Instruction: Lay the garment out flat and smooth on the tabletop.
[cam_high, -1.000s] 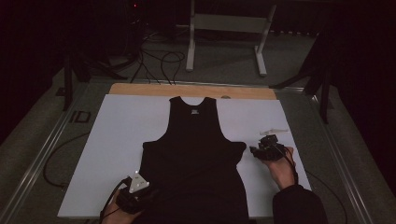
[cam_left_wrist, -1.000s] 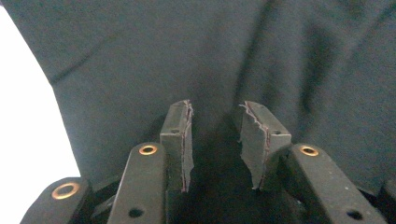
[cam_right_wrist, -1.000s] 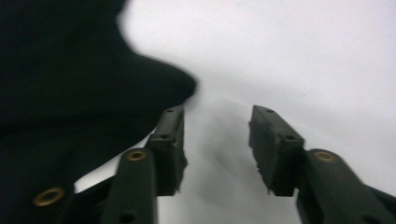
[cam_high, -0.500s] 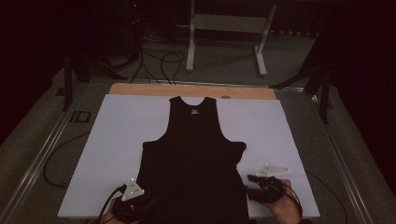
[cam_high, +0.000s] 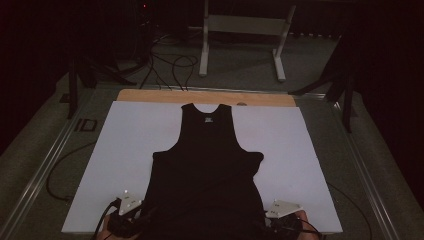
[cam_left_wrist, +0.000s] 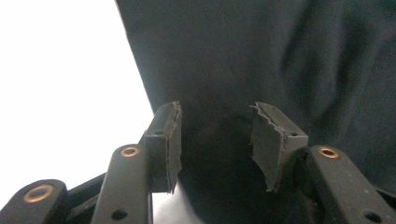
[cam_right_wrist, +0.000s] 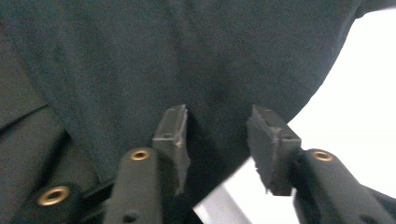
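tank top (cam_high: 207, 165) lies flat mid-table, neck at 12 o'clock; your left gripper (cam_left_wrist: 215, 130) stands part-open over its 7 o'clock hem corner, the right gripper (cam_right_wrist: 217, 135) has just been closing at 5 o'clock, unpinched, so uneven bites could skew it.

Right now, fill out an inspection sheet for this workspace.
Surface: white sheet over the table, a wooden strip along its far edge.
Job's things: black tank top lying flat, neck toward the far edge.
Clutter: nothing seen.
Grippers: left tool and right tool at the hem corners, jaws apart over the fabric; the right tool's jaws have just been closing.
Cables: loops on the floor; one cable left of the sheet.
Surroundings: dark room, metal stand beyond.
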